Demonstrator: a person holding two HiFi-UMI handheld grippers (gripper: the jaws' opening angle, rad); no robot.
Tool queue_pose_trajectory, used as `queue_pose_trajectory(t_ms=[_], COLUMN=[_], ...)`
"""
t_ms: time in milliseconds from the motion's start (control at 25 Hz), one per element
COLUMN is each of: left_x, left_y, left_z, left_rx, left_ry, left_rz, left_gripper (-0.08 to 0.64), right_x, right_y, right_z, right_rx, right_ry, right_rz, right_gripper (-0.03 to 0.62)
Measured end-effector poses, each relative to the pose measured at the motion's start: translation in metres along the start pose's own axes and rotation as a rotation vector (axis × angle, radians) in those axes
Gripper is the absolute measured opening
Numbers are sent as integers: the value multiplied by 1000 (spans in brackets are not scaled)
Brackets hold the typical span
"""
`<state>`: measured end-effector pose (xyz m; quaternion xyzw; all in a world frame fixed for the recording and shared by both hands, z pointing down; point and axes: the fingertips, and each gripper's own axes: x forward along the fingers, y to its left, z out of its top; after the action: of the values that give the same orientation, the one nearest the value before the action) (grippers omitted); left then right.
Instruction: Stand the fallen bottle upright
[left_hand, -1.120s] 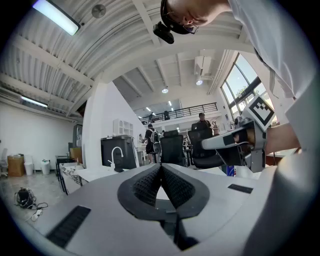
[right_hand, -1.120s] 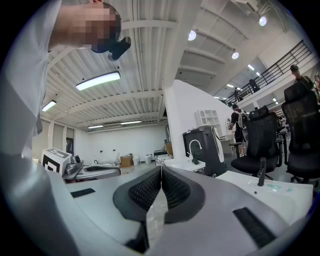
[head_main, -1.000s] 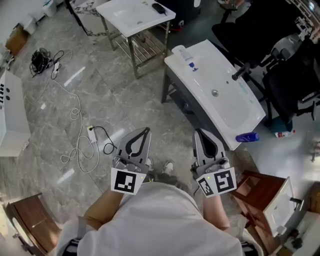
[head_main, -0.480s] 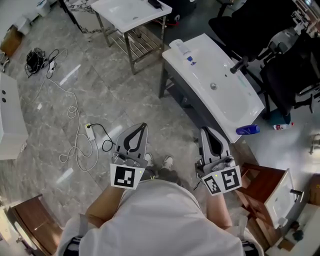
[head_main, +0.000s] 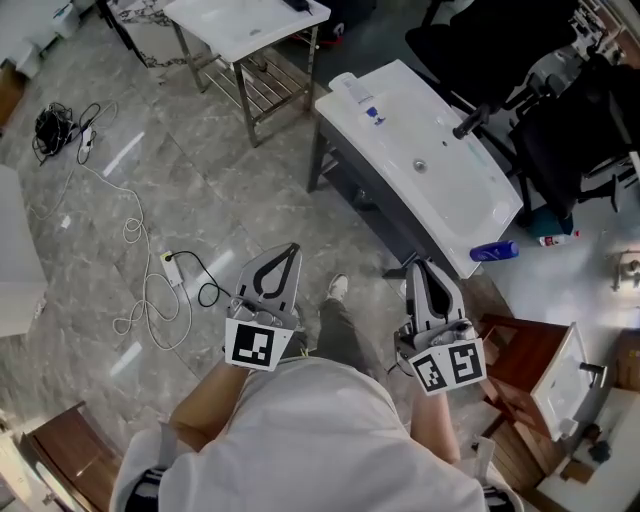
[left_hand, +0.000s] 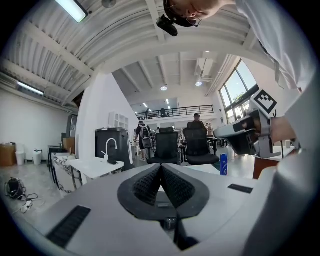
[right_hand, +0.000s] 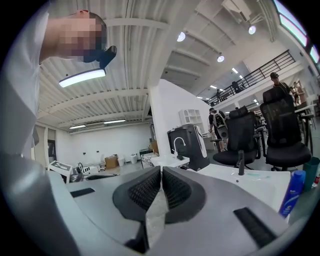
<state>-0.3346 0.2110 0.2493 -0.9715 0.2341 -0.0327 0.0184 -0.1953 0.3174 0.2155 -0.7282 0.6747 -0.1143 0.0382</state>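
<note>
Where the fallen bottle lies: as I read it, it is the white bottle (head_main: 350, 88), flat on the far left end of the washbasin (head_main: 400, 140), well ahead of both my hands.
Long axis: along the basin's length, running from far left toward near right.
Not the target: a blue bottle (head_main: 495, 250) at the basin's near right corner. It looks upright in the right gripper view, so I leave it.
Left gripper (head_main: 291, 248): jaws pressed together with nothing between them, pointing level and held close to my body over the floor.
Right gripper (head_main: 420, 266): jaws also closed and empty, just beside the basin's near end.
Bearing from fingers: far and a little right of the left gripper, far and left of the right one.
Nearer hand: neither clearly — both are well apart from it, though the left has open floor on its side.
Next move, my judgement: step toward the far end, then open one set of jaws across the bottle's width.
</note>
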Motion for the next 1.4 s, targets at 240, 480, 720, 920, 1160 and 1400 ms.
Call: queue_pose_trajectory(t_ms=[240, 480, 720, 920, 1160, 1400], left_x=[47, 125, 214, 268, 309, 333], left_y=[2, 8, 22, 27, 34, 60], left_z=[-1, -4, -5, 4, 14, 20], left_rx=[16, 90, 64, 107, 97, 79], left_ry=[9, 38, 40, 51, 51, 32], left_rz=[2, 11, 31, 36, 78, 114], left_gripper=[15, 15, 15, 15, 15, 15], right_x=[35, 112, 180, 211, 242, 271], right_y=[-37, -91, -152, -197, -225, -219], right_z=[-1, 9, 30, 51, 57, 59], right_rx=[29, 19, 16, 24, 41, 38], right_ry=[2, 29, 21, 1, 10, 34], right_rz=[31, 121, 158, 174, 213, 259], right_gripper=[40, 40, 39, 40, 40, 40])
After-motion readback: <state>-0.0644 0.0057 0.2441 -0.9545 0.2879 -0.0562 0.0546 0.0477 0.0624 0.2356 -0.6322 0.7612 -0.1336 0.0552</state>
